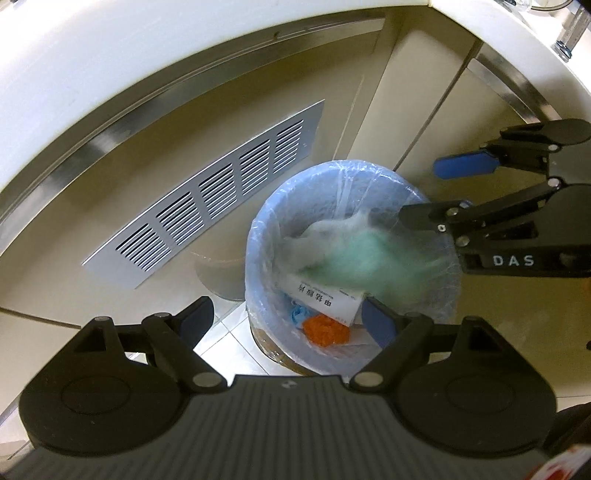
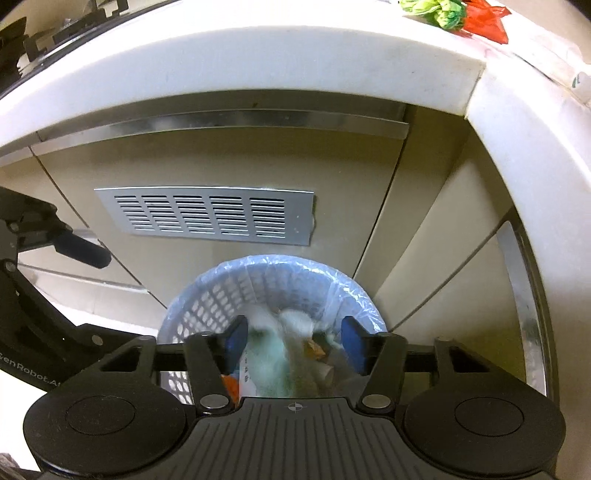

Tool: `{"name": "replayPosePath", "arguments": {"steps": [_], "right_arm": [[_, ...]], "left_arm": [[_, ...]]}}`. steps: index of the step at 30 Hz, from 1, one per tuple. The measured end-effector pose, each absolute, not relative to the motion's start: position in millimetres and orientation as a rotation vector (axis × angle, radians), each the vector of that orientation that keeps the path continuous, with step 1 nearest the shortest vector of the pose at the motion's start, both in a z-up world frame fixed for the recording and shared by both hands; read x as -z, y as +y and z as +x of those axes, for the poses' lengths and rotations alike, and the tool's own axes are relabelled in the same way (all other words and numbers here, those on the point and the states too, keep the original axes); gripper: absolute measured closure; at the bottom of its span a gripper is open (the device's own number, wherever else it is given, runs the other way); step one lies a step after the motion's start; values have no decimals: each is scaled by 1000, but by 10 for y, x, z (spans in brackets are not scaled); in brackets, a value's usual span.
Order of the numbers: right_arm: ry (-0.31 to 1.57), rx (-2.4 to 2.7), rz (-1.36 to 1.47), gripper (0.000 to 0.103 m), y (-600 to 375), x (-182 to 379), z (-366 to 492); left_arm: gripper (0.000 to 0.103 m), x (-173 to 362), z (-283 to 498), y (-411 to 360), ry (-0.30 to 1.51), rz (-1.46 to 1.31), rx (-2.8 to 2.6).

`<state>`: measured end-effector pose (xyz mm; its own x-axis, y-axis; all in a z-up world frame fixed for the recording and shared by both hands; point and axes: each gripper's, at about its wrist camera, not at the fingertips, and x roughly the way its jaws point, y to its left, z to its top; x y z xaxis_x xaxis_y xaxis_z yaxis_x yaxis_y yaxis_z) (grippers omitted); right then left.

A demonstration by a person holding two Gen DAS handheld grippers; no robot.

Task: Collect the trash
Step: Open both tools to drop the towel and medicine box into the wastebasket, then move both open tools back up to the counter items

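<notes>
Green wad (image 1: 354,254) motion-blurred over bin (image 1: 258,236).

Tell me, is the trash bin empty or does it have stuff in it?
It has stuff in it. Inside the bin lie a white box, an orange wad and a blurry green-white piece.

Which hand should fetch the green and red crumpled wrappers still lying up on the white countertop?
Probably the right hand-held gripper: open above the lined blue basket bin, nothing gripped, and only its view shows the green and red crumpled wrappers on the white countertop.
</notes>
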<state>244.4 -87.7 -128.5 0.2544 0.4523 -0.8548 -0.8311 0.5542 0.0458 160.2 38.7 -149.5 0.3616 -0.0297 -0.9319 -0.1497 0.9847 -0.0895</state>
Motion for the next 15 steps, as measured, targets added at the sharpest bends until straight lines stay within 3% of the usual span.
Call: {"name": "replayPosePath", "arguments": {"steps": [15], "right_arm": [[904,-895,-455,47,-1027,985,2303]], "left_arm": [[18,1300,1574,326,1128,-124,-41]]}}
